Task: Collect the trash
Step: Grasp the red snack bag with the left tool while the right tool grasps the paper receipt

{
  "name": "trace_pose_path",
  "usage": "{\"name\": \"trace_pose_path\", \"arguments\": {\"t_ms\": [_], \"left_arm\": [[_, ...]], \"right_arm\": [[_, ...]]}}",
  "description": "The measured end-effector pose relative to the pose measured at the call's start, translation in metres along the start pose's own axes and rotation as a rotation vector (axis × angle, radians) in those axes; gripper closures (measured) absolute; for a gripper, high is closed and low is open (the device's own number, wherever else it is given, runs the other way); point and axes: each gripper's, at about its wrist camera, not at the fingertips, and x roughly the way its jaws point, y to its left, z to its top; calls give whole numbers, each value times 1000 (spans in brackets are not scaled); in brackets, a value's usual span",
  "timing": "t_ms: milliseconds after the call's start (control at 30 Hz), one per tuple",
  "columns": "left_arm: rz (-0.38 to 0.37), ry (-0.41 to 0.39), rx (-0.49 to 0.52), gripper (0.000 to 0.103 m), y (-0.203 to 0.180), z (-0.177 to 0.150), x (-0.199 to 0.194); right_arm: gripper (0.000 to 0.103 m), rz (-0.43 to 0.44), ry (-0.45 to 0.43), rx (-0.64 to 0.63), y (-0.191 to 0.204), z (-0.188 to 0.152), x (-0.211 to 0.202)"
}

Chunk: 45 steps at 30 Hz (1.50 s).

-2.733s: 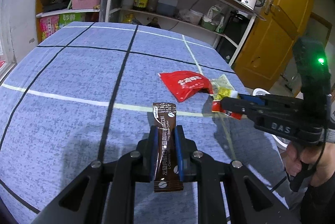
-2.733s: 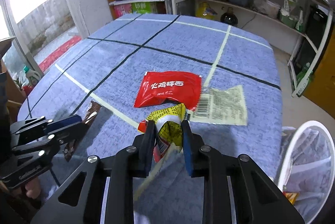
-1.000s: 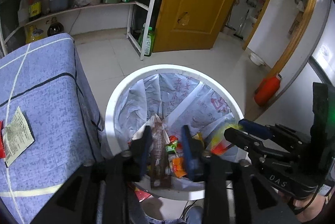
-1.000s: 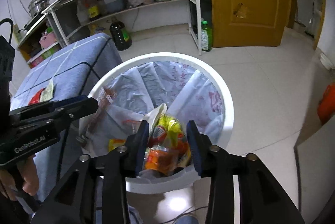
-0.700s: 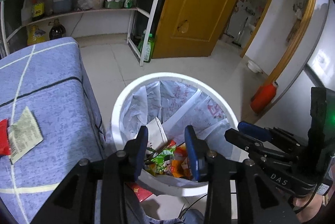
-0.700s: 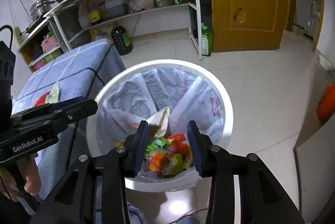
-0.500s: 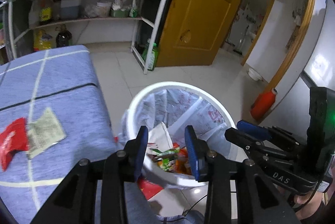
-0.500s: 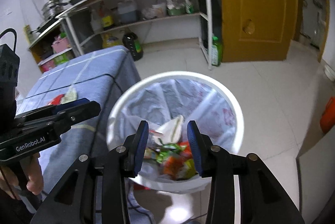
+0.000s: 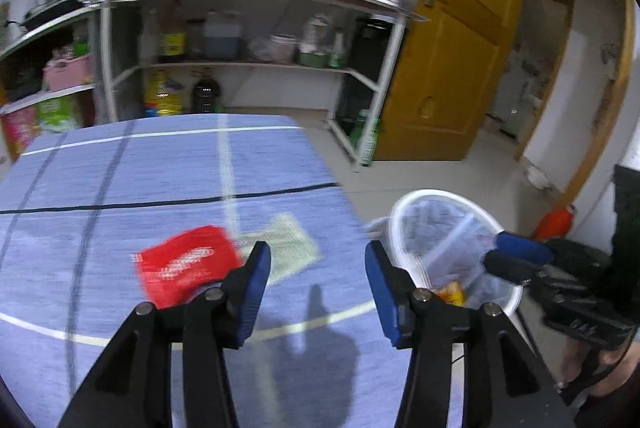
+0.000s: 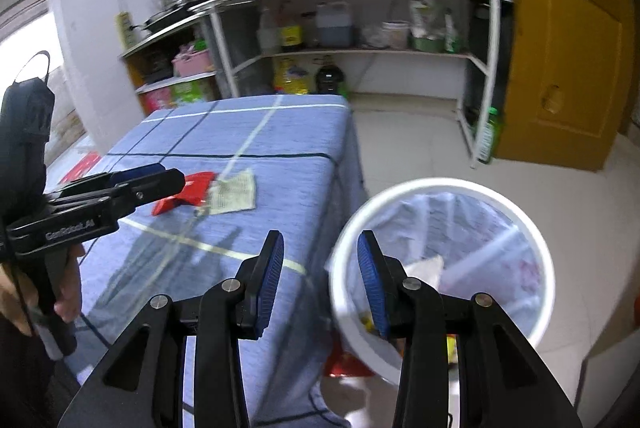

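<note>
Both claws, left claw [image 9: 318, 280] and right claw [image 10: 320, 272], gape wide (empty); red wrapper [image 9: 186, 266] lies just beyond the left.

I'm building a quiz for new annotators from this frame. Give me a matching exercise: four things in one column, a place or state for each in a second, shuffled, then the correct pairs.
Things:
1. red wrapper
2. pale printed wrapper
3. white bin
4. left gripper

Places or states:
A. on the floor beside the table, lined with a bag, trash inside
B. jaws apart, nothing between them
C. flat on the blue tablecloth, right of the red one
D. on the blue tablecloth, left of the pale one

Pairs: 1-D, 2-C, 3-A, 4-B
</note>
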Motion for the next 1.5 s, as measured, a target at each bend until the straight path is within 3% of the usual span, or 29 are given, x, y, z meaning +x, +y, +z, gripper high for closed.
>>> {"name": "trace_pose_path", "arguments": {"t_ms": [267, 533, 767, 1067, 1233, 1333, 1400, 1433, 1500], "left_arm": [[90, 33, -86, 42, 66, -13, 6], [83, 83, -136, 36, 100, -15, 30], [3, 114, -28, 31, 102, -9, 46], [-21, 163, 152, 28, 91, -8, 52], [2, 220, 171, 26, 90, -9, 62], [36, 231, 186, 31, 87, -10, 64], [46, 222, 205, 49, 83, -11, 63], [49, 216, 211, 66, 80, -12, 62], [62, 210, 213, 74, 77, -13, 61]], "right_arm": [[62, 91, 48, -61, 34, 19, 42], [61, 124, 114, -100, 53, 31, 88], [61, 153, 140, -99, 57, 41, 111], [61, 154, 179, -101, 60, 42, 133], [61, 152, 198, -101, 63, 42, 143], [61, 156, 208, -100, 65, 42, 148], [61, 148, 214, -104, 65, 43, 153], [61, 146, 216, -102, 66, 43, 155], [61, 139, 226, -95, 65, 44, 159]]}}
